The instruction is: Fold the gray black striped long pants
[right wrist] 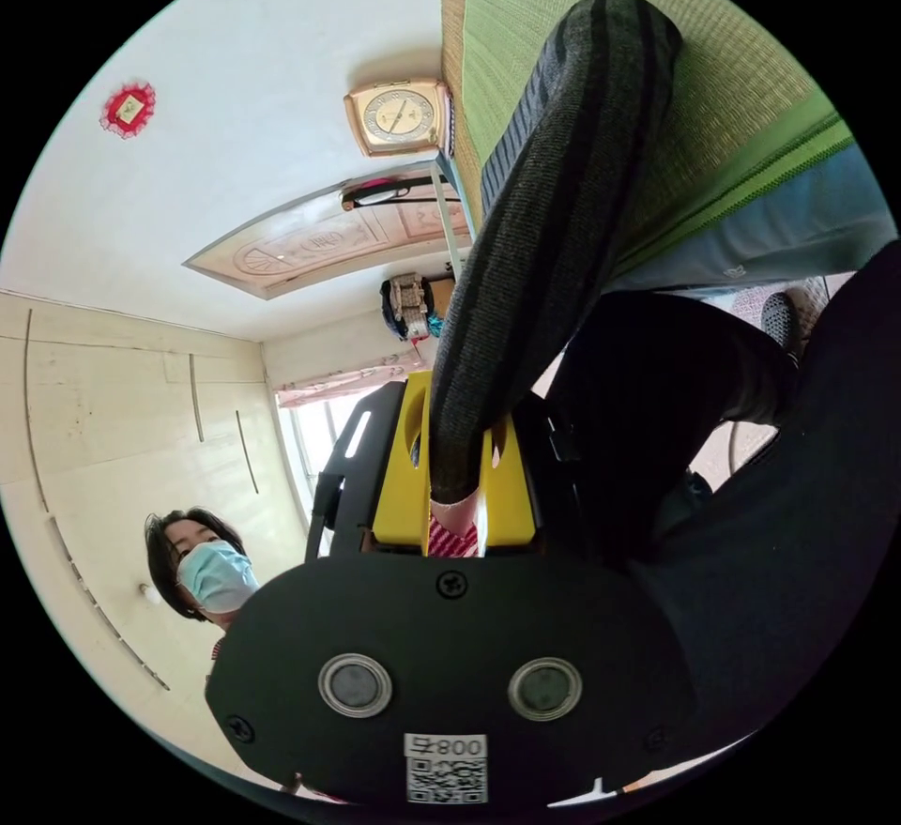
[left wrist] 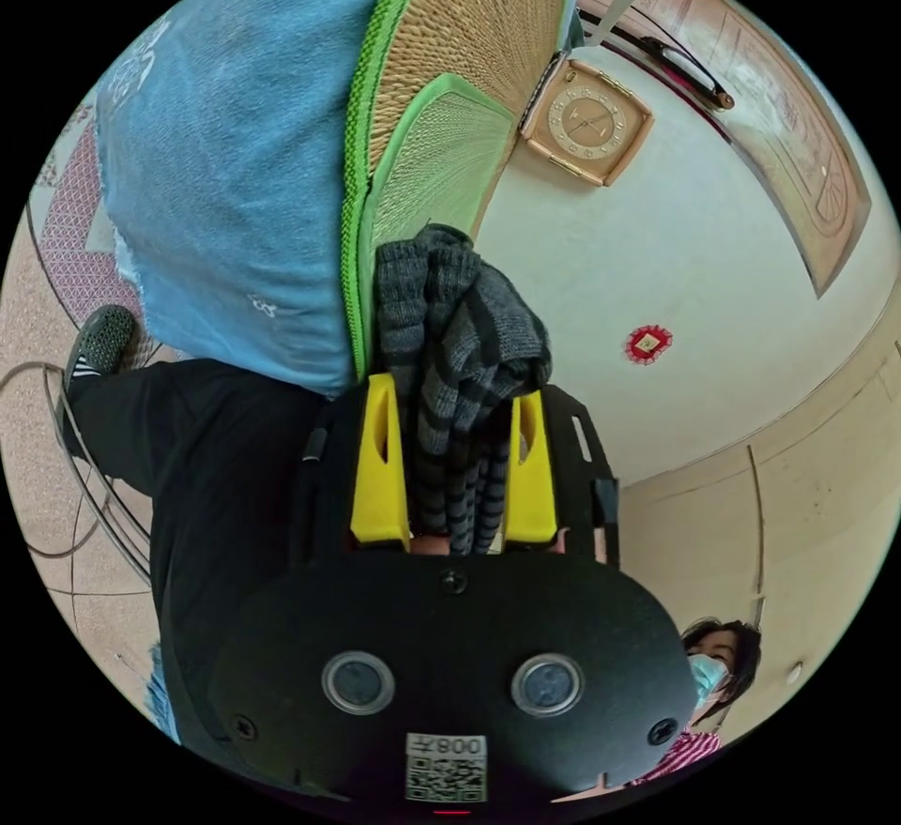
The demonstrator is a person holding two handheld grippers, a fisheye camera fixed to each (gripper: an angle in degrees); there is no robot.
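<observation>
In the left gripper view, the gray black striped pants [left wrist: 460, 346] are bunched up between the yellow jaws of my left gripper [left wrist: 453, 393], which is shut on the cloth. In the right gripper view, one striped pant leg [right wrist: 554, 196] runs from the green woven mat [right wrist: 732, 93] down into my right gripper [right wrist: 457, 403], shut on the leg's end. Both views are tilted, with the mat and bed edge near the top.
A blue bed cover [left wrist: 225, 168] hangs below the mat [left wrist: 450, 65]. The holder's black trousers [left wrist: 216, 487] and a shoe [left wrist: 103, 337] show beside it. A wall clock [left wrist: 587, 123], a door [left wrist: 779, 140] and a masked person [right wrist: 202, 567] stand around.
</observation>
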